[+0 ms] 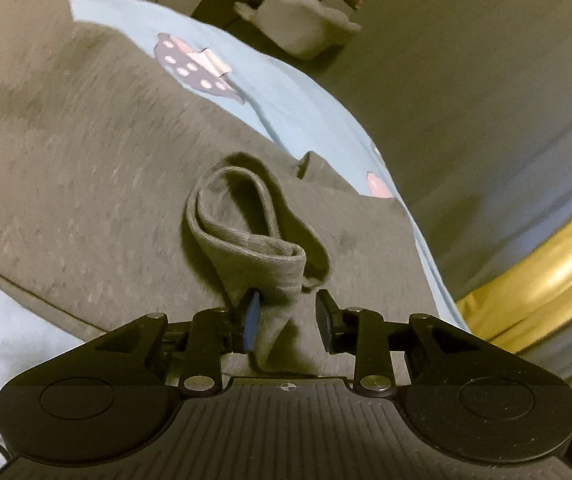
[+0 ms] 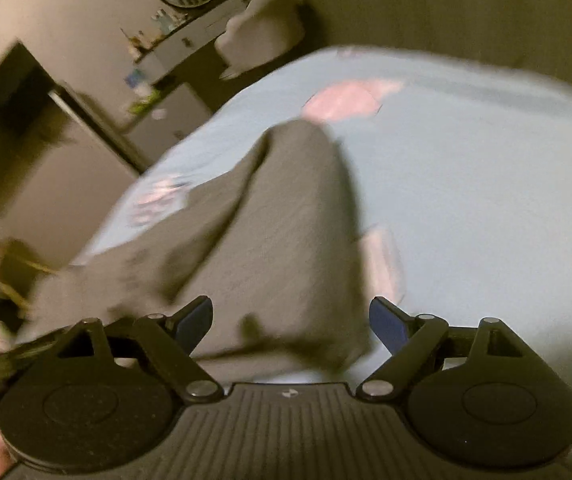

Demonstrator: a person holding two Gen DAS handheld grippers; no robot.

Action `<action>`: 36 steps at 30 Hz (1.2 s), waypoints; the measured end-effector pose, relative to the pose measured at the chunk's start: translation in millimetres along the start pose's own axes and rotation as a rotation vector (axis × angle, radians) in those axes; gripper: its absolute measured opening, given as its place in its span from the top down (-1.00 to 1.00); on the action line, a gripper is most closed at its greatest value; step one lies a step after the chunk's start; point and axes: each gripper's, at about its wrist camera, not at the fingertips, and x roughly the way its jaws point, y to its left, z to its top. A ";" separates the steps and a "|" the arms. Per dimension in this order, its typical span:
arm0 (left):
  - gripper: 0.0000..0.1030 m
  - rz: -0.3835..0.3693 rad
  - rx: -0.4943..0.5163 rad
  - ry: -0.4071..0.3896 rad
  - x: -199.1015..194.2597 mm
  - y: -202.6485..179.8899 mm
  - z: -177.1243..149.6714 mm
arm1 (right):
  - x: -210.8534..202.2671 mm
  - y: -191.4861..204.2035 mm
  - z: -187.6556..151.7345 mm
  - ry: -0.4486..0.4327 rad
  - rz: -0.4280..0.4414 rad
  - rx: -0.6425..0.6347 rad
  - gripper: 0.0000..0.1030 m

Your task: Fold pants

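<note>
Left gripper [image 1: 288, 320] jaws parted round pants [image 1: 86, 152] cuff; bedsheet [image 1: 306, 104] beneath

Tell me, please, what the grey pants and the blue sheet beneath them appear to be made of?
The grey pants look like soft matte knit, probably cotton jersey or fleece: heathered flecks, and a ribbed cuff near the left tool. The light blue sheet seems a smooth woven cotton with printed pink shapes; blur leaves its weave uncertain.

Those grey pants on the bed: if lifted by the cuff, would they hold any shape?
Probably not: the grey pants drape in soft folds over the blue sheet. The ribbed cuff curls loosely, so it would likely sag and dangle.
</note>
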 end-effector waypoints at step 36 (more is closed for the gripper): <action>-0.25 -0.088 0.062 0.089 15.0 -35.4 -18.2 | -37.1 -26.1 30.1 -0.106 -0.139 0.136 -0.38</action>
